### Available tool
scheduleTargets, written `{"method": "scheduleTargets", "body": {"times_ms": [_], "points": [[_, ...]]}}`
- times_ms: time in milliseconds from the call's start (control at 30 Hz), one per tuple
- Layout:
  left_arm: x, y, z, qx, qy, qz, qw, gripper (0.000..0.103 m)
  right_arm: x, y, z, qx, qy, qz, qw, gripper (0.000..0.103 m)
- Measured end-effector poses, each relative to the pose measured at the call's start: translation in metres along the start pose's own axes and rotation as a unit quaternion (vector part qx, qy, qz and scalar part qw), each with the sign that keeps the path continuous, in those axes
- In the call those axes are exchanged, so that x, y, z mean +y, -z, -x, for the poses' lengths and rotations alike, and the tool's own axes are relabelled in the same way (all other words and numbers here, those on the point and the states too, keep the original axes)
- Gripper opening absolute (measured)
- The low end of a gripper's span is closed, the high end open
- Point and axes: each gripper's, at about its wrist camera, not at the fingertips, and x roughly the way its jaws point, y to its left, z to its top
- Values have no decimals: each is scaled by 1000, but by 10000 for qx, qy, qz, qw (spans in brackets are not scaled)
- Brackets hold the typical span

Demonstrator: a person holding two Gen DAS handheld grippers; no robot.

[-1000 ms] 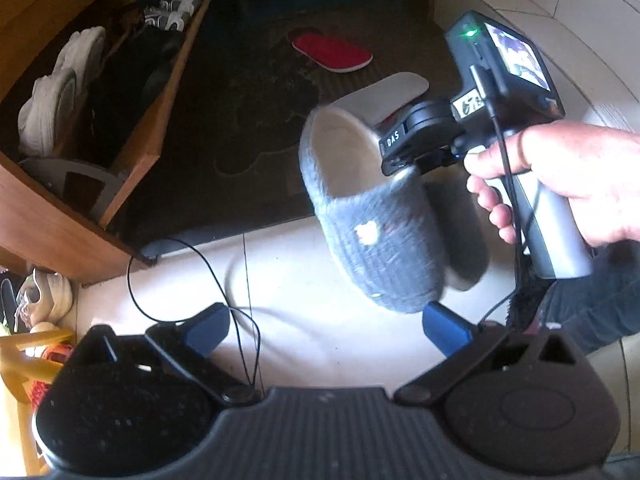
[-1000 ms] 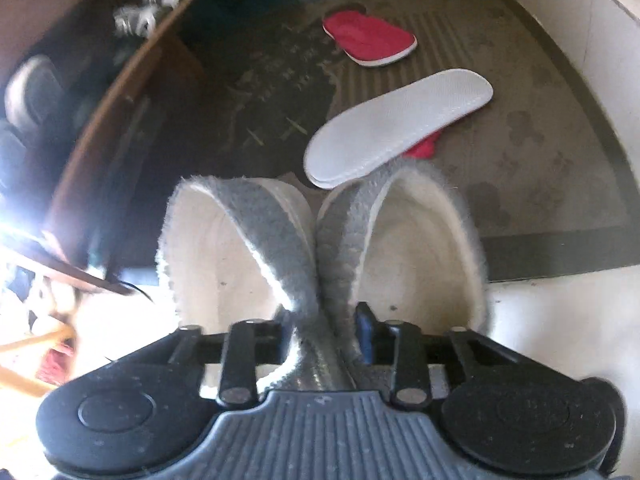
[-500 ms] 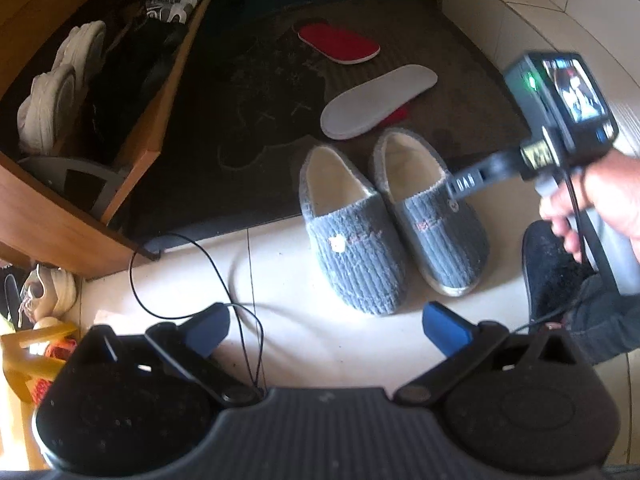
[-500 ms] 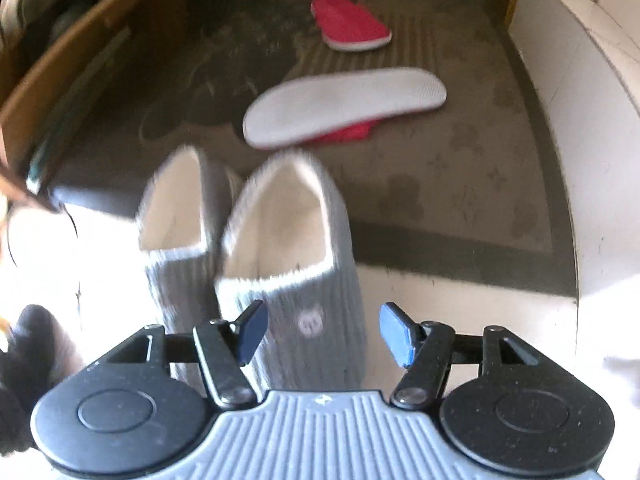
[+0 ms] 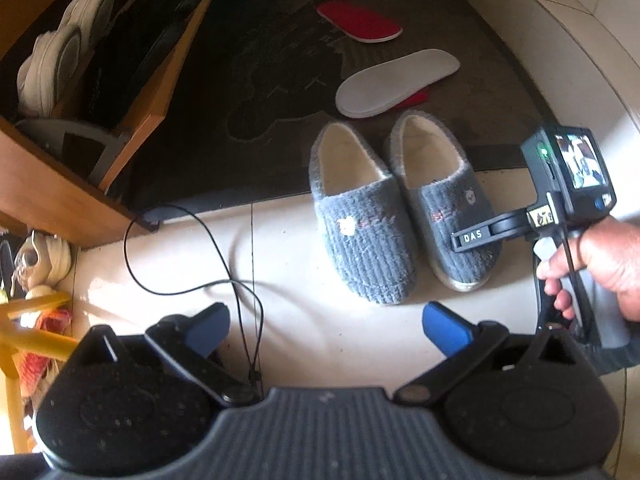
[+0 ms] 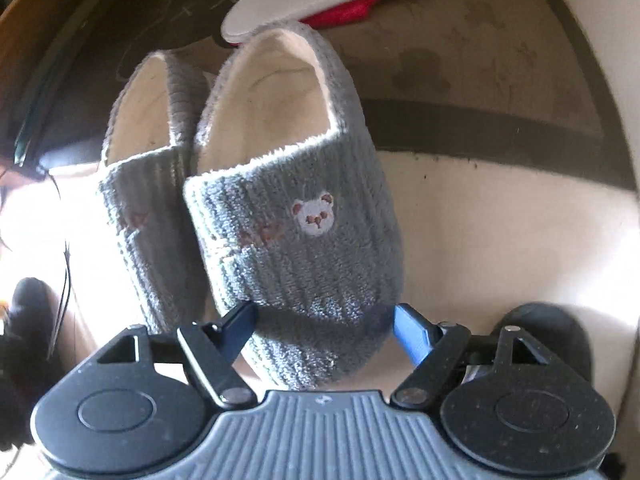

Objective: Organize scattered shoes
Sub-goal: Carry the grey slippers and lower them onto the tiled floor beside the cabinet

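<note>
Each gripper has a ribbed grey housing at the bottom of the frame, flanked by two round black discs with speckled faces. Black link arms with silver pivot screws carry blue pads. The right gripper [image 5: 476,236] bears a white "DAS" label, a yellow sticker, a green light, a small lit screen, a grey handle and a thin black cable.

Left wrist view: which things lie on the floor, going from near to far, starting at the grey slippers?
Grey slippers → white insole → red insole.
</note>
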Motion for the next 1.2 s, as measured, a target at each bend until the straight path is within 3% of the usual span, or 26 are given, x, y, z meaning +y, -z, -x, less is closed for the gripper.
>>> {"method": "scheduleTargets", "body": {"times_ms": [233, 400, 567, 733, 900, 1000, 1200], "points": [[1, -2, -4, 12, -33, 8, 10000, 103, 1, -2, -3, 34, -323, -493, 9983, 77], [-1, -3, -5, 26, -46, -12, 10000, 103, 6, -1, -2, 54, -324, -451, 9984, 77], [-4, -9, -3, -43, -19, -3, 10000, 103, 13, -3, 14, 112, -6, -66, 9999, 77], [-3, -12, 2, -141, -40, 91, 9999, 103, 22, -11, 57, -449, 306, 338, 9980, 77], [-2, -8, 6, -170, -34, 89, 9998, 103, 36, -22, 72, -1152, 69, 580, 9916, 77], [2, -7, 5, -132, -50, 134, 9998, 103, 51, -44, 63, -1152, -456, 325, 9918, 77], [7, -8, 3, -139, -56, 207, 9997, 103, 60, -67, 50, -987, -579, 215, 9932, 77]]}}
